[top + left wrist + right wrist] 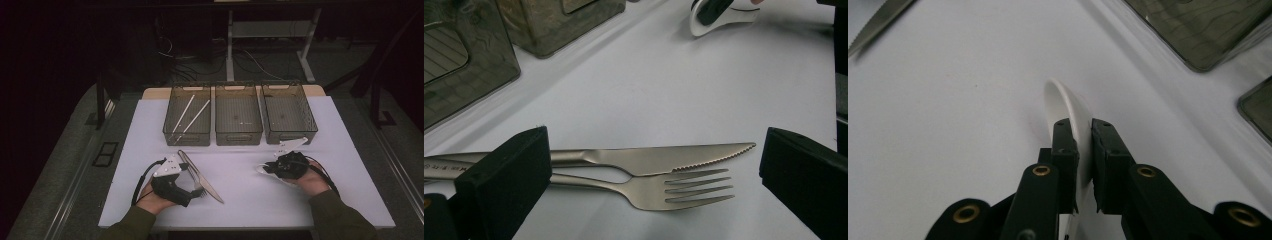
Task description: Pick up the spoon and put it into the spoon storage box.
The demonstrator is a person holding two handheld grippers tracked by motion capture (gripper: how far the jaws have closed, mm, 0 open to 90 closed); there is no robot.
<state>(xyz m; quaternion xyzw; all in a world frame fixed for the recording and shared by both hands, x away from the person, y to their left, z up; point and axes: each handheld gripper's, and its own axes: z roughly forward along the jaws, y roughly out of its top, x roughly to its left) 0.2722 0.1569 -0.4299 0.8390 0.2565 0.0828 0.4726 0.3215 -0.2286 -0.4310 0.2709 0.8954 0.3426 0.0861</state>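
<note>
We see the right gripper (1084, 165) clamped on a white spoon (1068, 107), bowl pointing toward the frame's top; left gripper (654, 170) gapes wide over knife (659, 157) and fork (664, 189) on the white table (250, 200).

A white spoon (1068, 107) stands on its edge between the right gripper's jaws, its bowl reaching out past their tips onto the bench. A steel knife (659, 158) and fork (659, 191) lie flat, side by side and touching, across the gap of the left gripper's wide-apart jaws.
</note>
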